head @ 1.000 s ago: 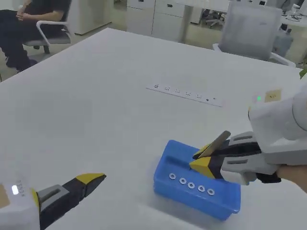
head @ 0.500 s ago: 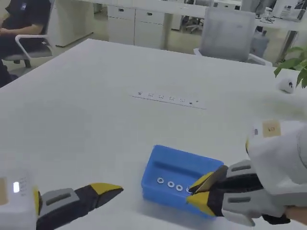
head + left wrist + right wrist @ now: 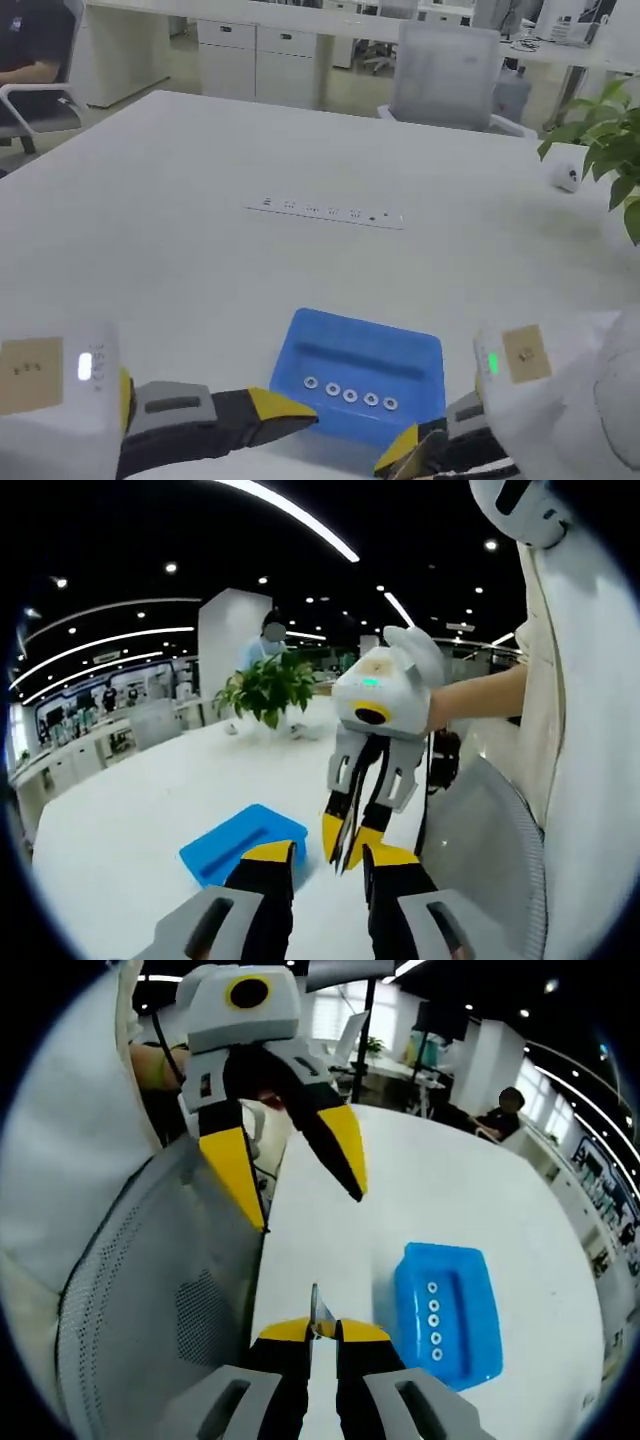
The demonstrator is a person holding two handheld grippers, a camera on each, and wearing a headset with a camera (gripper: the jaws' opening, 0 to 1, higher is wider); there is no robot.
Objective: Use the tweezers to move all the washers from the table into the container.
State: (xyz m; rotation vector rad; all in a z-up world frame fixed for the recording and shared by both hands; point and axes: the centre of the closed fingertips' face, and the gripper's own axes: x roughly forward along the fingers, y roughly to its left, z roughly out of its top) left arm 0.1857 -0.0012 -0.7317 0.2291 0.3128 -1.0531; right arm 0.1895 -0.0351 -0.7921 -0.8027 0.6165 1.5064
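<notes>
The blue container point(image 3: 362, 352) sits near the table's front edge with a row of several washers point(image 3: 350, 395) in it. In the right gripper view, my right gripper point(image 3: 322, 1328) is shut on the thin metal tweezers point(image 3: 314, 1307), whose tip points forward beside the container point(image 3: 455, 1300) and its washers point(image 3: 433, 1320). My left gripper point(image 3: 310, 1210) faces it, jaws open and empty. In the left gripper view, my left gripper point(image 3: 327, 852) stands open, with the right gripper point(image 3: 350, 848) and the tweezers point(image 3: 345, 840) just beyond its tips. The container point(image 3: 240, 842) lies to the left.
A white power strip point(image 3: 325, 212) lies mid-table. A potted plant point(image 3: 600, 150) and a small white object point(image 3: 567, 178) stand at the far right. A grey chair point(image 3: 445, 70) is behind the table. A mesh chair back point(image 3: 170, 1300) is close to me.
The right gripper has pulled back from over the container to the near edge. The left gripper has moved right towards it. The head camera has tilted up.
</notes>
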